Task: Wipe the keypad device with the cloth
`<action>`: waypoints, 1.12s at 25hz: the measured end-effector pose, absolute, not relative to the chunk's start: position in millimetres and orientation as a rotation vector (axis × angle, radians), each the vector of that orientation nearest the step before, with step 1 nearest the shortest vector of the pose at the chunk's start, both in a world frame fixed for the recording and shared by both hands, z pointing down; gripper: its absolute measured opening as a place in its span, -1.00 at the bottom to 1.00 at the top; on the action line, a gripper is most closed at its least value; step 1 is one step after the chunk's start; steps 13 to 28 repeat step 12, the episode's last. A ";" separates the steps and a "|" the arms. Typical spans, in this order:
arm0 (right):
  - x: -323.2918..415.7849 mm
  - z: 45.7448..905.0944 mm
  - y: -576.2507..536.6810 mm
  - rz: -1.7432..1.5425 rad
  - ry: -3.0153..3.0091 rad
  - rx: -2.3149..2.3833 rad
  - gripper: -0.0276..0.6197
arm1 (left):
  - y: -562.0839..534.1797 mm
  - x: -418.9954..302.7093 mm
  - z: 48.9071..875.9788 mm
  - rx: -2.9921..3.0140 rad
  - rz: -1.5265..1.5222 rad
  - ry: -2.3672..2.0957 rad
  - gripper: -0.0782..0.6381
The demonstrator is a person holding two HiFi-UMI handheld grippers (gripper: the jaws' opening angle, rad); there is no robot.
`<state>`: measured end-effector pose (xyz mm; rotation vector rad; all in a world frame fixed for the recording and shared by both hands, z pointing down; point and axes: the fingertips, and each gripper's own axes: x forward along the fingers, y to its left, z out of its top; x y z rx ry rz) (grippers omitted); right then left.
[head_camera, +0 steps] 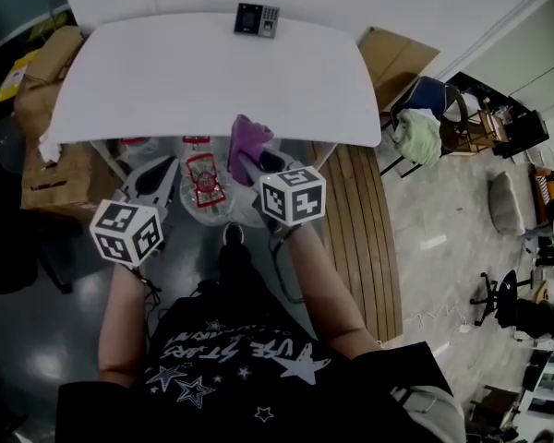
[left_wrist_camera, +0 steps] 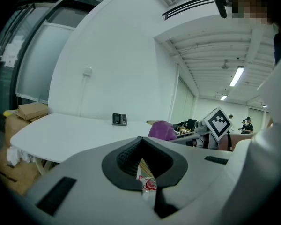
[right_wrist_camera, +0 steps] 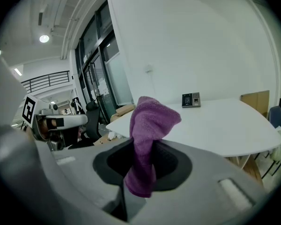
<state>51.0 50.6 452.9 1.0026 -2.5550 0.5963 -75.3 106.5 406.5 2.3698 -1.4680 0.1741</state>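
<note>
The keypad device (head_camera: 257, 19) is small and dark and lies at the far edge of the white table (head_camera: 212, 81); it shows small in both gripper views (left_wrist_camera: 119, 119) (right_wrist_camera: 191, 100). My right gripper (head_camera: 251, 161) (right_wrist_camera: 143, 146) is shut on a purple cloth (head_camera: 247, 139) (right_wrist_camera: 147, 125) that stands up out of its jaws. It is held off the table's near edge, well short of the device. My left gripper (head_camera: 160, 175) (left_wrist_camera: 141, 146) is beside it at the same height, jaws together with nothing between the pads. The cloth (left_wrist_camera: 161, 130) also appears in the left gripper view.
Red and white packets (head_camera: 203, 181) in clear plastic lie below the table's near edge, between the grippers. Cardboard boxes (head_camera: 51, 58) stand at the left. A chair with a green cloth (head_camera: 423, 127) stands at the right. Wooden planks (head_camera: 360, 238) cover the floor there.
</note>
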 end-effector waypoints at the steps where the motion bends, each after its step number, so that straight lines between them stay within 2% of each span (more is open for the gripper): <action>1: 51.5 453.2 58.7 0.594 -2.554 0.998 -0.63 | 113.7 -74.3 407.6 2.370 0.175 -1.467 -0.76; 12: 51.8 456.0 119.7 0.572 -2.539 0.994 -0.63 | 173.2 -70.9 414.5 2.382 0.182 -1.433 -0.76; 28: 51.8 456.0 119.7 0.572 -2.539 0.994 -0.63 | 173.2 -70.9 414.5 2.382 0.182 -1.433 -0.76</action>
